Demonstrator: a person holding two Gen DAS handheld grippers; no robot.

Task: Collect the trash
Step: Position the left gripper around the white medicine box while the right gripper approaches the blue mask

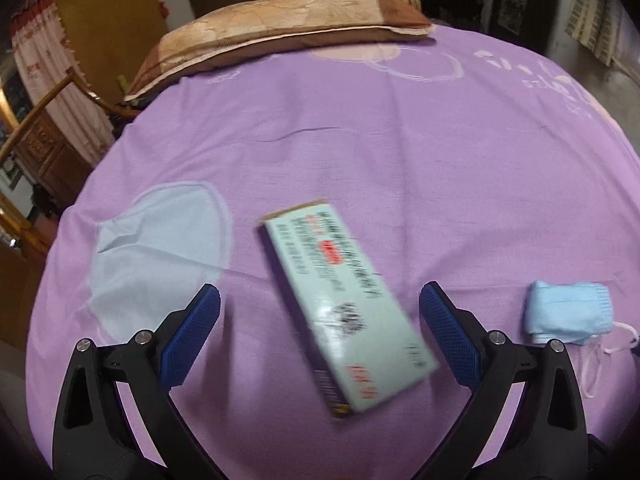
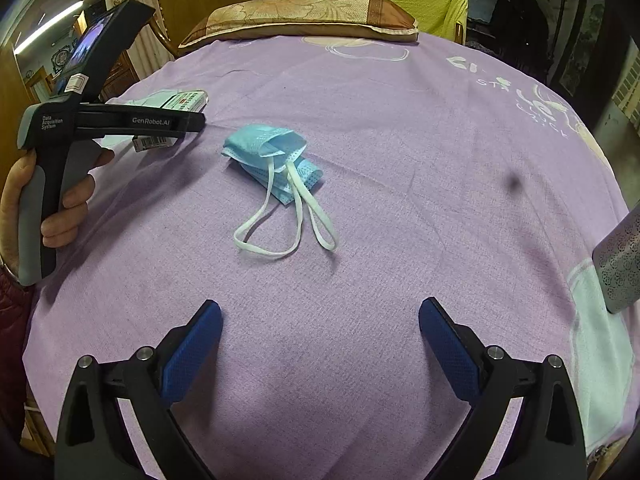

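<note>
A pale green cardboard box (image 1: pixel 344 308) with printed text lies flat on the purple bedsheet (image 1: pixel 400 152). My left gripper (image 1: pixel 320 324) is open, its blue pads on either side of the box and apart from it. A crumpled blue face mask (image 1: pixel 568 316) lies to the right of that gripper. In the right wrist view the same mask (image 2: pixel 272 160) rests mid-bed with its white ear loops trailing toward me. My right gripper (image 2: pixel 320 336) stands open well short of it, with nothing between its fingers. The box (image 2: pixel 180 110) shows partly behind the left gripper tool (image 2: pixel 80 120), held by a hand.
A brown patterned pillow (image 1: pixel 280 28) lies along the head of the bed, with a yellow-covered chair (image 2: pixel 420 4) behind it. A perforated metal bin (image 2: pixel 620 264) juts in at the right edge. Wooden furniture (image 1: pixel 44 148) and a curtain stand left of the bed.
</note>
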